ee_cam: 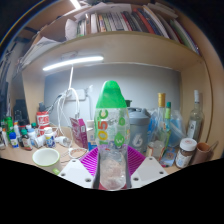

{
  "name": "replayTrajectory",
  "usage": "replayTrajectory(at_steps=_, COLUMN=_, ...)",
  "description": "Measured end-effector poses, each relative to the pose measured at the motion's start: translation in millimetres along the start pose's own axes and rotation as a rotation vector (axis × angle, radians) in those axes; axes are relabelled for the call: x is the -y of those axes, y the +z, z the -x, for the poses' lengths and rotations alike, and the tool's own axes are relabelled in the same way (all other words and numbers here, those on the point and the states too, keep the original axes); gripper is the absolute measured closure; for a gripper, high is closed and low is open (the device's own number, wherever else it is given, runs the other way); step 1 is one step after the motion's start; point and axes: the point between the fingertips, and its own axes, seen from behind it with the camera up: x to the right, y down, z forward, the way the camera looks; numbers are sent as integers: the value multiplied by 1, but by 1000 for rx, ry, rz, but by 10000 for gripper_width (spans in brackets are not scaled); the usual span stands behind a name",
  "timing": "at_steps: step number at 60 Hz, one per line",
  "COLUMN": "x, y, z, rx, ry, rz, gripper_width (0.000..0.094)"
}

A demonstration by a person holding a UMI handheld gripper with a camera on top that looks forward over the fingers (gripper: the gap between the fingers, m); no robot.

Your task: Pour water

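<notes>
Gripper (112, 168) jaws clamped on green-capped bottle (111, 140) — cluttered desk (30, 160) beyond

No text readable — the bottle (111, 140) label shows only blurred colour marks.

Handheld two-finger gripper (112, 172), level, pointing forward. Both fingers (90, 163) show low in the view, magenta pads on their inner faces. The pads press either side of a clear plastic bottle with a green cap (111, 140), held upright.
</notes>
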Motion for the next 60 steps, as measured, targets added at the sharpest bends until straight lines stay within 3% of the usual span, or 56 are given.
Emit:
replayTrajectory(at_steps=11, x=-19, y=6, z=12, rx=54, ry=24, rz=9, gripper_width=564)
replayTrajectory(at_steps=18, x=-37, y=8, z=6, rx=33, ry=45, rz=29, gripper_width=529)
replayTrajectory(at_steps=24, x=-33, y=6, z=5, rx=38, ry=54, rz=-18, gripper_width=517)
replayTrajectory(at_steps=34, x=-38, y=4, z=7, rx=47, ry=12, rz=-11, gripper_width=500)
replayTrajectory(at_steps=39, x=-41, y=4, z=7, rx=44, ry=4, rz=8, gripper_width=446)
replayTrajectory(at_steps=43, x=-47, y=-2, z=11, rx=61, ry=37, rz=51, gripper_width=282)
replayTrajectory(at_steps=47, x=-36, y=-14, z=19, rx=102, ry=107, rz=25, gripper_width=166)
replayTrajectory(at_steps=60, x=-19, y=-96, z=15, rx=123, ry=112, rz=50, gripper_width=146)
